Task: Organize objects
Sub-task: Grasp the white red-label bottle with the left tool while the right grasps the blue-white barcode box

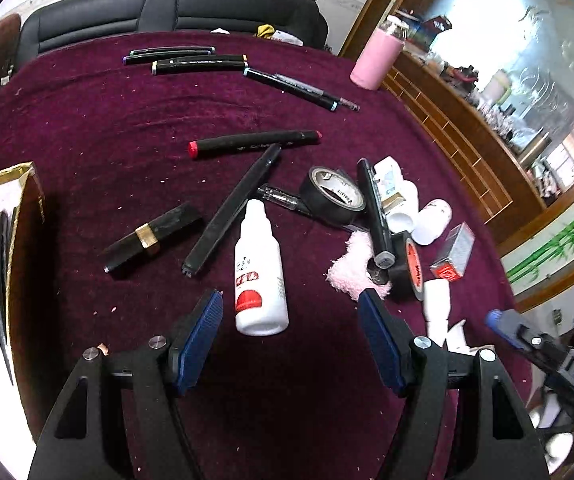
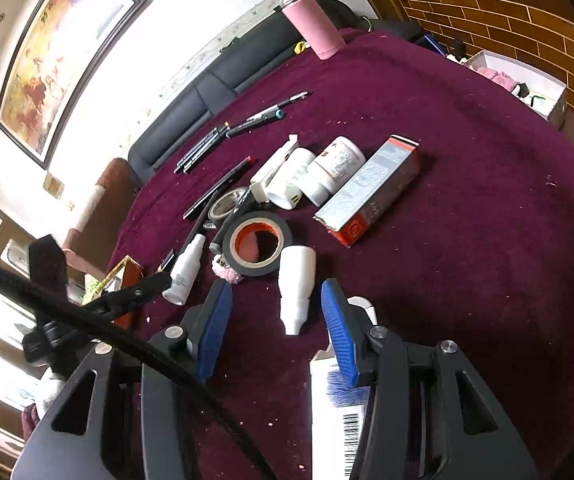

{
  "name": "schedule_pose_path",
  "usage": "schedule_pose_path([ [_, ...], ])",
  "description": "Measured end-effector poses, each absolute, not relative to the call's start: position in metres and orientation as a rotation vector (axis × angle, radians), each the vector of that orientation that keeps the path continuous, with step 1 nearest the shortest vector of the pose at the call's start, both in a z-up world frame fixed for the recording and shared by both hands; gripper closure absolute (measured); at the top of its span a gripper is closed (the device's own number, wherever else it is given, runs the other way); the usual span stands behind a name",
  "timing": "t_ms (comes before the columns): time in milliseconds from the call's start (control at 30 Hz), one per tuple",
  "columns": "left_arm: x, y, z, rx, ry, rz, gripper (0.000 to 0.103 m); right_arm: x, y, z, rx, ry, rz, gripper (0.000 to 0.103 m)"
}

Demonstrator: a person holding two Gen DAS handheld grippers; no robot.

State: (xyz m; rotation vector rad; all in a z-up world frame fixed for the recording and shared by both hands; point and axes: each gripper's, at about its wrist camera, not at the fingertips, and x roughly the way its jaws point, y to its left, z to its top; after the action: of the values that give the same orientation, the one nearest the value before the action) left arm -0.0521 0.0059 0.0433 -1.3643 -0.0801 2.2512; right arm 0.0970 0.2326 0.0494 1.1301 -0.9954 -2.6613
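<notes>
Both tongs are wide open and holding nothing. The left tongs (image 1: 291, 312) hang over the tabletop (image 1: 87, 120) with a white bottle (image 1: 259, 276) lying between the blue pads, its base just about level with the tips and not touching either one. The right tongs (image 2: 277, 300) are spread around a small white dropper bottle (image 2: 297, 288) that lies with its nozzle pointing back at the camera, also not touching. A white box with a barcode (image 2: 335, 420) sits right under the right-hand finger, at the near edge.

Stuff on the maroon cloth, from the left wrist view: a lipstick (image 1: 151, 236) and a long black marker (image 1: 233, 210) just left of the bottle, and a red-capped marker (image 1: 255, 144) past them toward the middle. A row of pens (image 1: 183, 60) lies by the far edge, with two more pens (image 1: 299, 90) angled to the right of it. The pink flask (image 1: 377, 58) stands upright at the far right corner.

The right side is a pile: black tape (image 1: 335, 196), a second tape roll with an orange core (image 2: 257, 242), a pink fluffy cloth (image 1: 353, 266), white pill bottles (image 2: 327, 172) and a silver-red carton (image 2: 371, 188), all touching or nearly so. A gold-edged box (image 1: 15, 216) sits at the left edge.
</notes>
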Motion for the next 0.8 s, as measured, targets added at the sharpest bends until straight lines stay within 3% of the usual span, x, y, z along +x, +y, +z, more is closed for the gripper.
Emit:
schedule_pose_path([
  [200, -0.065, 0.031, 0.025, -1.417, 0.002, 2.237, 0.040, 0.100, 0.245, 0.044, 1.110, -1.033, -2.650, 0.053],
  [367, -0.075, 0.045, 0.015, -1.433, 0.072, 2.245, 0.046, 0.101, 0.253, 0.039, 1.110, -1.016, -2.663, 0.053],
  [433, -0.075, 0.047, 0.016, -1.415, 0.097, 2.269, 0.060, 0.100, 0.254, 0.038, 1.117, -1.002, -2.665, 0.053],
  [467, -0.075, 0.046, 0.016, -1.413, 0.098, 2.266, 0.076, 0.100, 0.255, 0.037, 1.122, -0.996, -2.660, 0.053],
  [500, -0.074, 0.043, 0.017, -1.400, 0.088, 2.271, 0.079, 0.099, 0.254, 0.036, 1.131, -0.987, -2.658, 0.053],
  [800, -0.023, -0.007, 0.050, -1.240, -0.153, 2.251, 0.079, 0.123, 0.245, 0.037, 1.209, -0.766, -2.691, 0.053],
])
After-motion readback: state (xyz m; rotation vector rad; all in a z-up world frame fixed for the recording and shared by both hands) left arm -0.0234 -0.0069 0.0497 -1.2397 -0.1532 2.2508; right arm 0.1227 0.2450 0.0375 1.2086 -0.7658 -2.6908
